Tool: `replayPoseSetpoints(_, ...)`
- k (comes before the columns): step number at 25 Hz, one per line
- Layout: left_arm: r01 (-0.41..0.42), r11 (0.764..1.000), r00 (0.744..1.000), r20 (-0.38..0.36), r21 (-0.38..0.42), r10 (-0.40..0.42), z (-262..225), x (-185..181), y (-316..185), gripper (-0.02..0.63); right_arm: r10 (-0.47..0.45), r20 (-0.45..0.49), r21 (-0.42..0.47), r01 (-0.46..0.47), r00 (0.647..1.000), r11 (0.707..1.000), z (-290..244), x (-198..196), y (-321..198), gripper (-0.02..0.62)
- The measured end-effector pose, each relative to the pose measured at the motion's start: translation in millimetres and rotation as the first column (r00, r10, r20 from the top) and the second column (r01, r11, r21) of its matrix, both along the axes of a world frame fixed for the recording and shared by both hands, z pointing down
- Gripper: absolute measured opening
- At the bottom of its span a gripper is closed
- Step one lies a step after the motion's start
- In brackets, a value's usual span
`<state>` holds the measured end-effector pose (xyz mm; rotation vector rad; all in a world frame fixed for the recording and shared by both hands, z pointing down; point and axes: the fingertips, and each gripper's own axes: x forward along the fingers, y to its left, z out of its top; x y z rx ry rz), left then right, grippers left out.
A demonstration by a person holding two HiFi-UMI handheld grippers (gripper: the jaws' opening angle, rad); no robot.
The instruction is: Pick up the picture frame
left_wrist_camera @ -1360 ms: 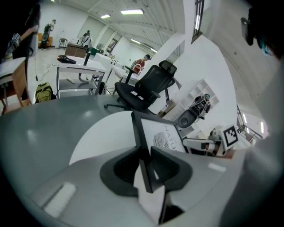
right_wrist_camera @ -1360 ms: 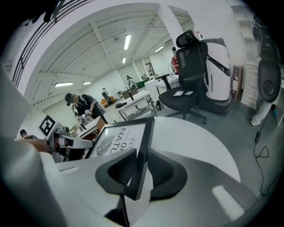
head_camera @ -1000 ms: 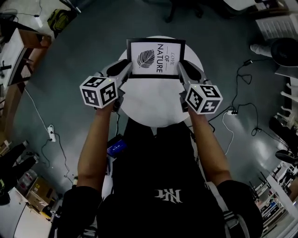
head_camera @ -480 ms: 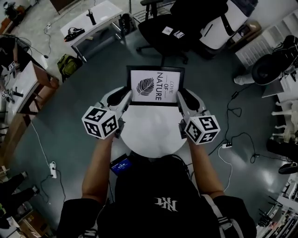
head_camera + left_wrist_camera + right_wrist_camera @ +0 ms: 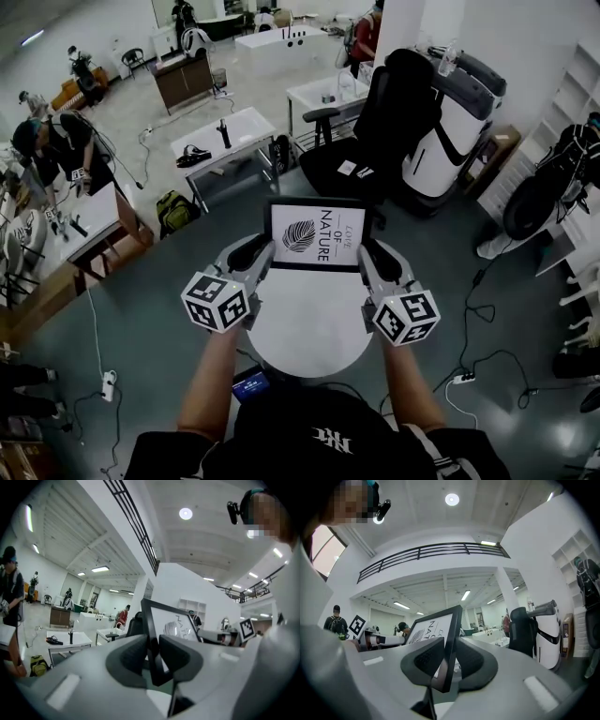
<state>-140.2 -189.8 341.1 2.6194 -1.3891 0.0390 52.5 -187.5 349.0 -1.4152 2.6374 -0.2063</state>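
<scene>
A black picture frame [image 5: 319,234] with a leaf print and lettering is held in the air between both grippers, above the round white table [image 5: 309,323]. My left gripper [image 5: 255,253] is shut on the frame's left edge [image 5: 151,641], one pad on each face. My right gripper [image 5: 367,255] is shut on the frame's right edge [image 5: 449,656] in the same way. In both gripper views the frame stands nearly upright, with the ceiling and far room behind it.
A black office chair [image 5: 375,131] and a white-and-black machine [image 5: 450,141] stand beyond the table. White desks [image 5: 230,141] and several people lie further back. A wooden bench [image 5: 103,244] is at the left. Cables and power strips [image 5: 464,375] lie on the grey floor.
Both grippers have lifted the frame off the table and upward. The head view has tilted up, so much more of the room shows beyond the table.
</scene>
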Motion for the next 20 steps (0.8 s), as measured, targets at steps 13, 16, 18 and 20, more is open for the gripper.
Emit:
replayPoseSetpoints(13,0.036,0.966,0.998,0.035,0.256,-0.047,-94.3,85.5,100.2,0.081,-0.028,0.055,0.286,0.011,0.998,0.958,-101.4,86.2,99.8,0.072)
replayPoseSetpoints(16,0.036,0.954,0.998,0.031,0.296,-0.047,-117.6,81.1,114.5,0.080,-0.027,0.042,0.324,0.012,0.999,0.946,-122.2,81.9,114.4,0.072)
replayPoseSetpoints(18,0.035,0.945,0.998,0.031,0.324,-0.048,-134.2,77.8,124.8,0.080,-0.031,0.045,0.343,0.014,0.999,0.939,-135.4,78.8,123.5,0.072)
replayPoseSetpoints(20,0.038,0.934,0.998,0.036,0.356,-0.054,-148.6,79.1,135.2,0.080,-0.034,0.047,0.363,0.015,0.998,0.932,-145.2,80.0,131.6,0.072)
